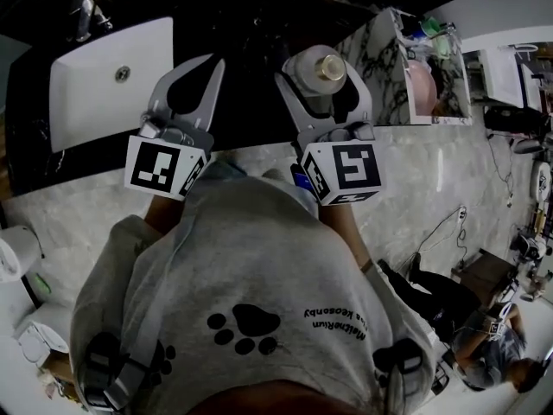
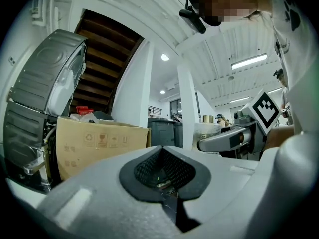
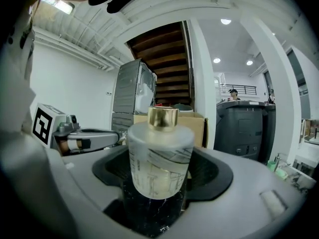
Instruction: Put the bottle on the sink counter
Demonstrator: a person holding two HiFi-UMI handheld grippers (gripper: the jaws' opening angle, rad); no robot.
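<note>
**Left end of the counter (image 1: 251, 111).** A white rectangular basin (image 1: 86, 93) is set into the black surface. Its drain (image 1: 123, 73) is visible, and a chrome tap (image 1: 86, 11) stands at the rear edge behind it.

**Left gripper (image 1: 210, 63).** It is positioned over the black surface just right of the basin, towards the front edge. The jaws are pressed together at the tips with nothing between them. The left gripper view agrees, showing the dark pad hollow empty. Beyond the jaws, that view takes in a cardboard box (image 2: 99, 143).

**Right gripper (image 1: 324, 80).** It is positioned over the middle of the counter, beside the left gripper and well apart from the basin. The jaws stand wide and pinch the bottle (image 1: 311, 80) by its sides.

**Bottle.**
- It is upright, of frosted glass, with a gold cap (image 3: 163, 117).
- It sits in the hollow of the right gripper's pads, above the black surface between the front and rear edges.
- In the right gripper view, black stone with white veining shows directly beneath its base.
- Whether the base rests on the surface or hangs just clear of it cannot be told.

**Right end.** A pale veined panel (image 1: 371, 41) stands just past the right gripper, at the counter's right end.
</note>
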